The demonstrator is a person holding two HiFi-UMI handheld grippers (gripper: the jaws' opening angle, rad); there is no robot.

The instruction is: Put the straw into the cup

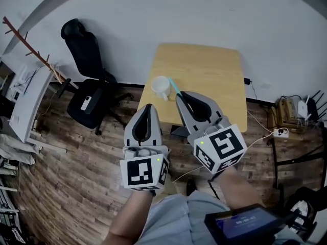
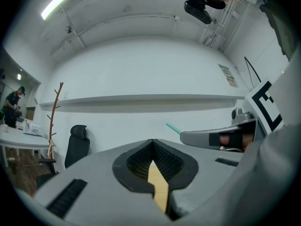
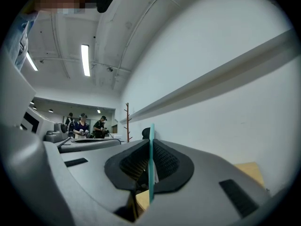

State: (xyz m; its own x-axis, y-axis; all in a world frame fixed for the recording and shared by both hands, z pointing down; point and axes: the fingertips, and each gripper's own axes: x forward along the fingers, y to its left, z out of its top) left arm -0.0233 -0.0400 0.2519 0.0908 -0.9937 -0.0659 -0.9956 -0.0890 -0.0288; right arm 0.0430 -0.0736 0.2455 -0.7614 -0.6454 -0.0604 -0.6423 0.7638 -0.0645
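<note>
A white cup [image 1: 160, 87] stands at the near left of the wooden table [image 1: 209, 70]. A teal straw [image 1: 173, 87] sticks out past the tip of my right gripper [image 1: 180, 97], just right of the cup. That gripper is shut on the straw [image 3: 151, 164], which stands upright between its jaws in the right gripper view. My left gripper [image 1: 148, 107] hovers off the table's near left corner, shut with nothing in it. In the left gripper view the jaws [image 2: 151, 144] meet, and the straw's tip [image 2: 172, 128] shows beyond the right gripper.
A black office chair [image 1: 91, 75] stands left of the table on the wood floor. A coat rack [image 1: 30, 47] and a white desk [image 1: 28, 98] are at far left. Cables and a power strip [image 1: 280, 132] lie to the right. People work far off [image 3: 84, 125].
</note>
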